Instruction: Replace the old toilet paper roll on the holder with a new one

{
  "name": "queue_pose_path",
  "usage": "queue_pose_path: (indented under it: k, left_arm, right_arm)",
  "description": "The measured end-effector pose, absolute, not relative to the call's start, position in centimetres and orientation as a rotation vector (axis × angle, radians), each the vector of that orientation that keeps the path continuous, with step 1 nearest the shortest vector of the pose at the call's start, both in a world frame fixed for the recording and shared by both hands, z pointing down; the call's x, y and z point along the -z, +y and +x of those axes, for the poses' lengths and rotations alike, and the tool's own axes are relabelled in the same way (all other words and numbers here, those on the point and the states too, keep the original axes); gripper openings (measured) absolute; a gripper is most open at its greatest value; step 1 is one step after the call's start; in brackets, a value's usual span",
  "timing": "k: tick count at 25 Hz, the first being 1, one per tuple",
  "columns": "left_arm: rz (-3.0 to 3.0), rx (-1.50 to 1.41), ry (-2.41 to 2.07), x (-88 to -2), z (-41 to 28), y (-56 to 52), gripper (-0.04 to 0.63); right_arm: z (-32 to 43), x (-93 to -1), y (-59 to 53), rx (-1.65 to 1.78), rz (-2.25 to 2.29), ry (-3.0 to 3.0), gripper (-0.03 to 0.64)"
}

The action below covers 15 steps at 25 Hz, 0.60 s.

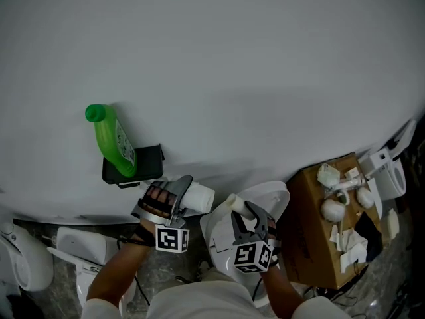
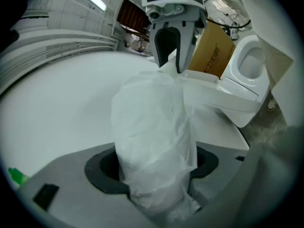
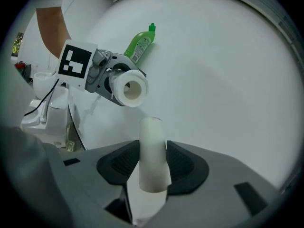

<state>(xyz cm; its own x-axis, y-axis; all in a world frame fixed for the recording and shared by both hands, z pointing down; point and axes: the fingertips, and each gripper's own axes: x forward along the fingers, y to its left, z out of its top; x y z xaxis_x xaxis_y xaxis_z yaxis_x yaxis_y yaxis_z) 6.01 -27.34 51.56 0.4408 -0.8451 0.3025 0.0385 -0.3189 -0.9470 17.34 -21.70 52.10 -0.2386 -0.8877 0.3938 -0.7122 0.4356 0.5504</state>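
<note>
Grasping the roll: the left gripper (image 1: 187,197) has its jaws spread wide and clamped on the sides of a full white roll (image 1: 199,198), whose surface is crinkled in the left gripper view.
Roll's place: just below and right of the holder (image 1: 149,159), near its lower right corner and not on it. The free end, with its hollow core, points away from the holder.
Right gripper (image 1: 247,212): the jaws are partly closed and pinch a bare white tube (image 1: 238,203), which stands up out of the pads.
Tube's place: right of the holder, beyond the roll. The two are close, but whether they touch cannot be told.
Holder: a black bracket on the pale wall (image 1: 232,65). No roll is visible on it.
Bottle (image 1: 113,138): green, resting on the holder's left part and leaning up and left against the wall.
Toilet (image 1: 272,195): white, lower right of the holder, under the right gripper.
Box (image 1: 315,231): brown cardboard, well right of the holder, past the toilet, with white scraps and wads on top.
</note>
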Motion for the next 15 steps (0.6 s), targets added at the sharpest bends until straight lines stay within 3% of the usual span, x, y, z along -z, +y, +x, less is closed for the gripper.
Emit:
queue_pose_path:
  k: [15]
  left_arm:
    - [-1.419, 1.199, 0.778, -50.6, 4.2, -30.0, 0.337]
  right_arm:
    - [15.7, -51.7, -21.2, 0.319, 1.286, -2.099, 0.176]
